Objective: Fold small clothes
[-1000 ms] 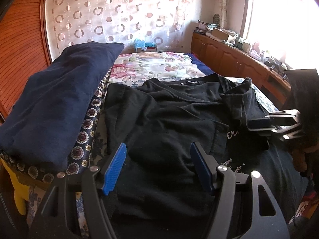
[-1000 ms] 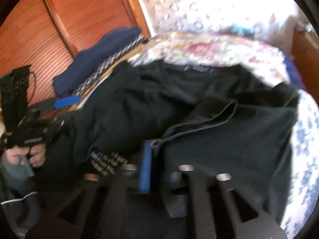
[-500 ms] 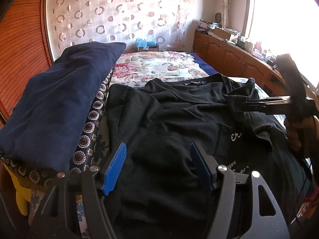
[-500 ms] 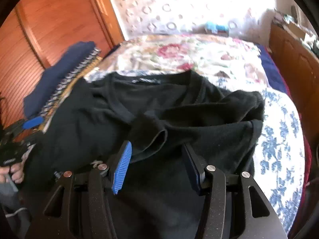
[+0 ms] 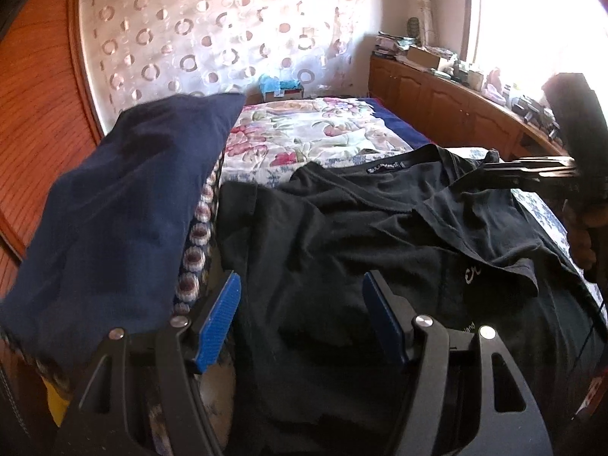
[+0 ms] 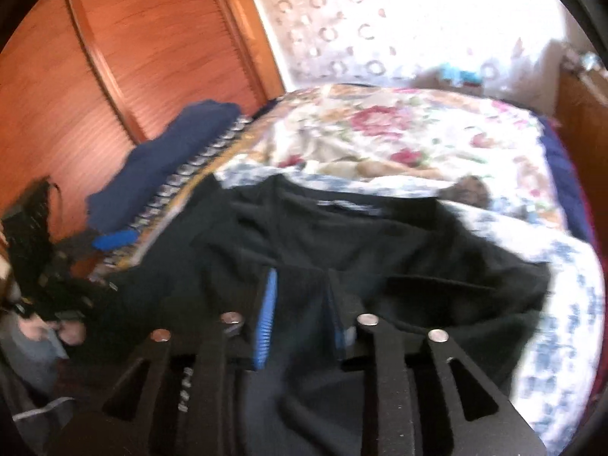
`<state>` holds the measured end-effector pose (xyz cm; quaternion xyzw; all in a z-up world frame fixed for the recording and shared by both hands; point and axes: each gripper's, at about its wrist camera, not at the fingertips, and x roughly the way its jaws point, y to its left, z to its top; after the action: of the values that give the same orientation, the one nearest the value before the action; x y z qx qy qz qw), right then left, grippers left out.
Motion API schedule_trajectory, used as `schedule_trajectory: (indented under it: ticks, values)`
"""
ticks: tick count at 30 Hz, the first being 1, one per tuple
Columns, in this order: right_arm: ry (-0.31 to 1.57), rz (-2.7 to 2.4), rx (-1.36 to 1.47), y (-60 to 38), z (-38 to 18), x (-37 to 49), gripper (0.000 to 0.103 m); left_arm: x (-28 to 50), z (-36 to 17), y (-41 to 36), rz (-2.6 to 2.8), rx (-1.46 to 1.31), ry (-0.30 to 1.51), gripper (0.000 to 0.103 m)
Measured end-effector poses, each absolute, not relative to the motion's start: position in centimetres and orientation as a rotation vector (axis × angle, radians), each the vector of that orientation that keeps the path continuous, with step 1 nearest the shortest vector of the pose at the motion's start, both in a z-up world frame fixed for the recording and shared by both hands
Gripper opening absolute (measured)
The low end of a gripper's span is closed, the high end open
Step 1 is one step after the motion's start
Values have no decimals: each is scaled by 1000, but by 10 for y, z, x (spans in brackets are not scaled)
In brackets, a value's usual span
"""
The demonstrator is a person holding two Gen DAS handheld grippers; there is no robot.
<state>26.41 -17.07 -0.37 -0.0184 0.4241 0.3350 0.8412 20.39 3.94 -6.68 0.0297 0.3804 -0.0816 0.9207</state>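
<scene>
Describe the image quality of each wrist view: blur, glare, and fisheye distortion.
Left wrist view: mostly sharp; the bright window at upper right is blown out to white, and the orange wooden wardrobe door bows with fisheye curvature. Right wrist view: motion-blurred throughout, smearing the black cotton T-shirt and the floral bedspread; the circle-patterned curtain is washed out by backlight.

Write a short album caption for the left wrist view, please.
Open left gripper poised over a black T-shirt spread on a floral bed.

- The T-shirt [image 5: 342, 247] lies on the bed [image 5: 311, 133], collar toward the far wall.
- A folded cloth [image 5: 125, 197] lies left of it (just beside).
- A cabinet [image 5: 448, 106] runs along the bed's right side.
</scene>
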Motion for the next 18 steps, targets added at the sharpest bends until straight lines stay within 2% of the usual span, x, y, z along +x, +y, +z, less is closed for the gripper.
schedule_trajectory:
  ticks: [2,3,8,18]
  values:
    - [892,643,-69,-186,-4,265,54,213,-63,40,-160,99,779,67]
    - [887,600,-91,-196,-5,265,57,217,-63,40,-154,112,782,67]
    - [894,443,-141,-237,-15,274,59,242,-62,46,-160,136,817,62]
    - [932,316,-148,-280,-47,283,61,284,-69,33,-159,212,919,58]
